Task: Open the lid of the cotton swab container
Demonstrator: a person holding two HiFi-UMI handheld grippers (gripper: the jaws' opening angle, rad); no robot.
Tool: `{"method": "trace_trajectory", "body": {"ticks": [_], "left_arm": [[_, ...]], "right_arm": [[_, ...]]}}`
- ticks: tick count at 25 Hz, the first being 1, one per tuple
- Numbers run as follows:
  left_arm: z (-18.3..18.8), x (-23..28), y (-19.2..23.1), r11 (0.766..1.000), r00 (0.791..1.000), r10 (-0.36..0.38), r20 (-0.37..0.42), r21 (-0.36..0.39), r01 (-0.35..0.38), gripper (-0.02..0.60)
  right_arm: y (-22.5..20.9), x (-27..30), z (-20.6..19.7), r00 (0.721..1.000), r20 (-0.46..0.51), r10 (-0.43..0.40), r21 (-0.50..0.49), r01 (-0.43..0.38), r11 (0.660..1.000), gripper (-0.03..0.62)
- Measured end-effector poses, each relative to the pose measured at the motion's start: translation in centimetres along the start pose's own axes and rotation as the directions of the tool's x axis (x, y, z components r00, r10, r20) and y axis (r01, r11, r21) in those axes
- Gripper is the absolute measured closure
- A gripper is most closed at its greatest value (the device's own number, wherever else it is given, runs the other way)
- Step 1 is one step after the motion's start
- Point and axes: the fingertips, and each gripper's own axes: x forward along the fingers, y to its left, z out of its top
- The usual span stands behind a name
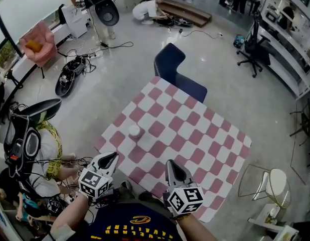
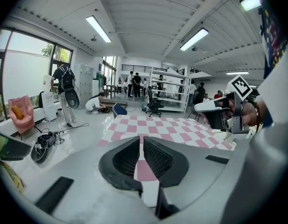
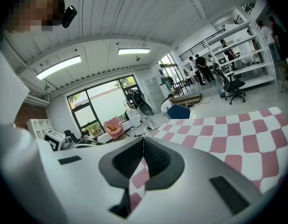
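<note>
The cotton swab container point(image 1: 134, 131) is a small round white tub with its lid on, standing near the left edge of the pink-and-white checked table point(image 1: 195, 134). My left gripper point(image 1: 112, 157) hangs at the table's near-left edge, a short way in front of the tub, with its jaws shut and nothing in them. My right gripper point(image 1: 171, 164) is over the near edge further right, also shut and empty. The left gripper view shows its closed jaws point(image 2: 140, 146) and the right gripper point(image 2: 218, 111) over the checked cloth. In the right gripper view the jaws point(image 3: 143, 147) are closed. The tub shows in neither gripper view.
A dark blue chair point(image 1: 176, 74) stands at the table's far corner. A person point(image 1: 42, 154) sits on the floor to the left among cables. A light chair point(image 1: 273, 184) is at the right. A black office chair point(image 1: 255, 46) stands further off.
</note>
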Motion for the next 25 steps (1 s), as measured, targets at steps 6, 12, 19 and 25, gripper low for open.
{"method": "trace_trajectory", "body": {"ticks": [6, 12, 19, 25], "left_arm": [[-2.9, 4.1, 2.9, 0.999, 0.996, -0.04, -0.075, 0.026, 0.042, 0.566], [-6.0, 9.1, 4.7, 0.99, 0.985, -0.097, -0.141, 0.085, 0.11, 0.513], [-9.5, 14.4, 6.1, 0.975, 0.963, -0.151, -0.223, 0.127, 0.182, 0.398], [-10.3, 17.6, 6.3, 0.976, 0.959, -0.156, -0.236, 0.113, 0.187, 0.311]], "right_arm": [[0.5, 3.5, -0.9, 0.998, -0.058, -0.005, -0.059, 0.001, 0.998, 0.583], [1.7, 6.9, -0.6, 0.997, -0.071, -0.025, -0.111, 0.017, 0.994, 0.583], [3.0, 9.6, -0.8, 0.994, -0.098, -0.048, -0.113, 0.037, 0.993, 0.583], [1.9, 9.2, -1.4, 0.988, -0.109, -0.112, -0.09, 0.103, 0.991, 0.583]]}}
